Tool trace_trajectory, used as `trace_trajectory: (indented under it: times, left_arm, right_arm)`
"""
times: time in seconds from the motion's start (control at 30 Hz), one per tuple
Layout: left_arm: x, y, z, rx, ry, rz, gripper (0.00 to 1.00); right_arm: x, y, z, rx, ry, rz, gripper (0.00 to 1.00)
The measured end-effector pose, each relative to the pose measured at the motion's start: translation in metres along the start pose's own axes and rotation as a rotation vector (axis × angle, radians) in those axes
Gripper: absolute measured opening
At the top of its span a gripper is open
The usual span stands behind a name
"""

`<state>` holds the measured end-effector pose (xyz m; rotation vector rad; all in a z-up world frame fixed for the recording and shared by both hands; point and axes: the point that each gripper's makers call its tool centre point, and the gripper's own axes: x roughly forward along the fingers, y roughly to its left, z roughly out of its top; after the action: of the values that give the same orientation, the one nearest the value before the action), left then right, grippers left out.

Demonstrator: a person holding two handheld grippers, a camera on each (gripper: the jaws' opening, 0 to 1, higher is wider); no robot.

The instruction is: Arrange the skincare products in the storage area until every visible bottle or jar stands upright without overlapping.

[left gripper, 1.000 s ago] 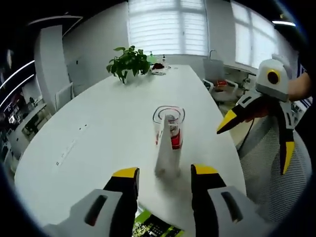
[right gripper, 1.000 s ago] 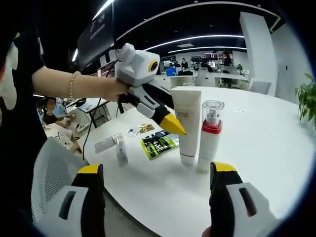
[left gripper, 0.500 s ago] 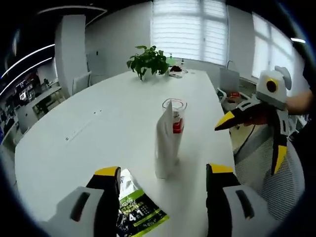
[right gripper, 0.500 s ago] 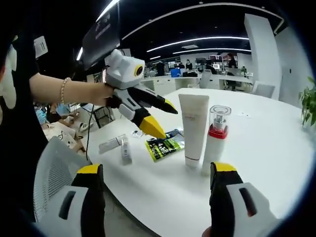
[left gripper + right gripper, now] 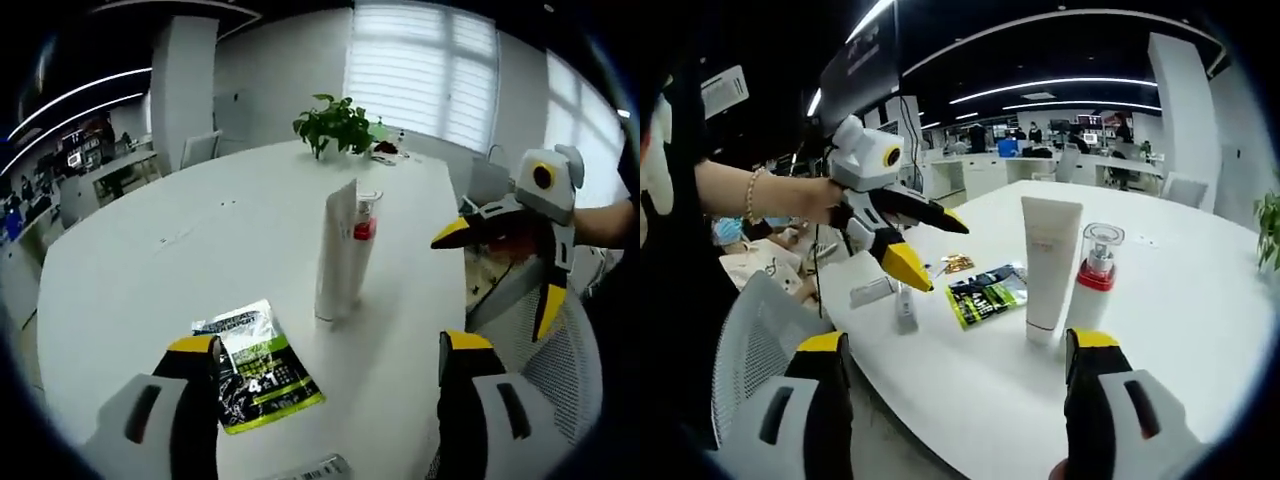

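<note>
two products stand upright near the table (image 5: 150, 270) edge: a white tube (image 5: 1048, 265) touching a pump bottle (image 5: 1092, 280). a green sachet (image 5: 985, 296) and small tubes (image 5: 902, 303) lie flat nearby. left gripper (image 5: 330, 375) and right gripper (image 5: 955, 375) both hang released, grasping nothing.

Each camera looks along its own spread jaws from near opposite table sides; both share the white tube (image 5: 337, 252) (image 5: 1048, 264).

Partly hidden and unreadable items around the white tube (image 5: 337, 250)

The pump bottle (image 5: 364, 215) stands mostly behind it; the green sachet (image 5: 252, 365) print is illegible; a labelled item (image 5: 312, 469) is cut off by the edge.
</note>
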<state>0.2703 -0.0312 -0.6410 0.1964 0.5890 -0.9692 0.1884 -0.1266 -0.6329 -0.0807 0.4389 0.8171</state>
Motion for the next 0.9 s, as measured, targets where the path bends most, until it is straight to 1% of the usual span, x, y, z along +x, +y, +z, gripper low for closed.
trace_trajectory:
  times: [0.1, 0.23, 0.43, 0.5, 0.6, 0.67, 0.9]
  left_arm:
    - [-0.008, -0.002, -0.006, -0.021, -0.003, 0.010, 0.91]
    - [-0.021, -0.007, -0.017, -0.072, -0.007, 0.024, 0.94]
    - [-0.041, -0.020, -0.026, -0.156, -0.040, 0.049, 0.96]
    - [-0.047, -0.019, -0.030, -0.181, -0.051, 0.069, 0.96]
    - [-0.055, -0.023, -0.034, -0.230, -0.070, 0.073, 0.96]
    - [-0.059, -0.027, -0.036, -0.236, -0.078, 0.077, 0.97]
    - [-0.068, -0.029, -0.049, -0.255, -0.075, 0.114, 0.99]
  right_arm:
    - [0.001, 0.003, 0.000, -0.008, 0.004, 0.012, 0.88]
    - [0.002, 0.005, 0.001, -0.010, 0.003, 0.021, 0.88]
    - [0.000, 0.010, -0.001, -0.004, 0.004, 0.024, 0.88]
    - [0.000, 0.010, -0.002, -0.001, 0.005, 0.024, 0.88]
    - [-0.001, 0.013, -0.003, 0.004, 0.008, 0.025, 0.88]
    - [-0.001, 0.013, -0.003, 0.006, 0.008, 0.024, 0.88]
    - [0.001, 0.018, -0.005, 0.006, 0.015, 0.034, 0.88]
